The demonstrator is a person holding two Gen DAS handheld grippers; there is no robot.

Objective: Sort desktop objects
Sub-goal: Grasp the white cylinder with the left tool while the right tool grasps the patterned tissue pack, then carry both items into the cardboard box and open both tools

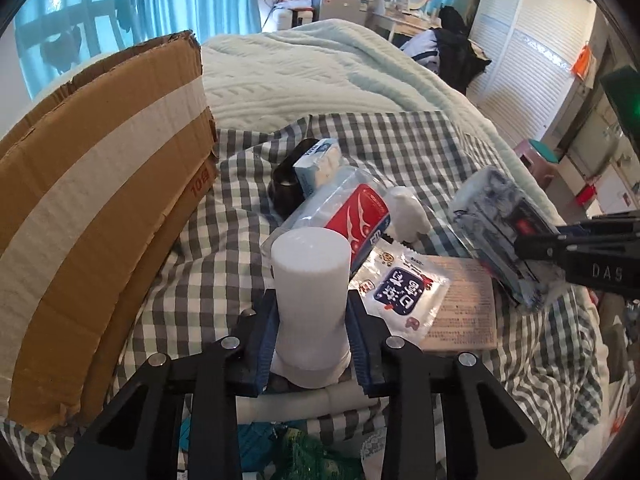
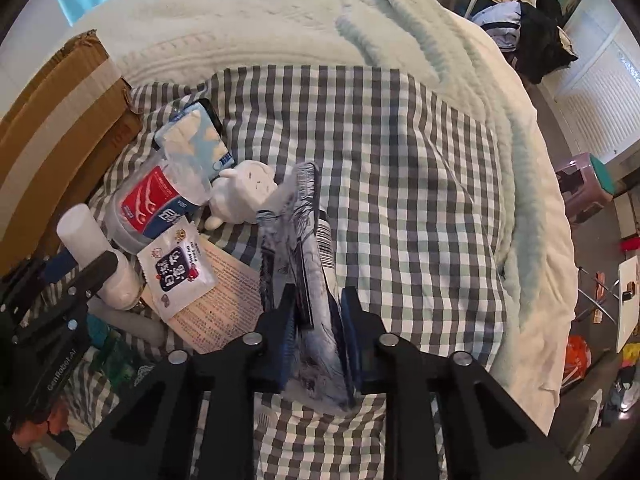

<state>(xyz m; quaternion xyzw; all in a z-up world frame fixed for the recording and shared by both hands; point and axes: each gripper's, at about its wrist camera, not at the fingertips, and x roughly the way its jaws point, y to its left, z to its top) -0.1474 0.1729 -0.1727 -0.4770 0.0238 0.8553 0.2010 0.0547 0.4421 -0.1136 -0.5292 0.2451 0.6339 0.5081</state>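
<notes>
Two grippers work over a checked cloth (image 2: 400,160) spread on a pale knitted blanket (image 2: 280,20). Far left stands a cardboard box (image 1: 100,168), its brown flap crossed by a band of pale tape, walling off that side. Just right of it, the left gripper (image 1: 312,344) clamps a white matte bottle (image 1: 308,292) between its blue pads; the bottle is a plain cylinder, upright, its base above a white tube lying on the cloth.

Crowded behind and beside the bottle: a clear plastic tub (image 1: 344,216) with a red label, leaning on a black object partly hidden by a light blue tissue pack (image 1: 320,164). A small white figurine (image 2: 244,192) sits beside the tub. A glossy white sachet (image 1: 404,288) with a dark blue print lies flat on a printed paper sheet (image 1: 464,308), touching the tub's edge.

Right of these, the right gripper (image 2: 320,328) pinches a soft crinkled packet (image 2: 304,248) patterned in blue-grey and white, held off the cloth, tilted, near the sheet
</notes>
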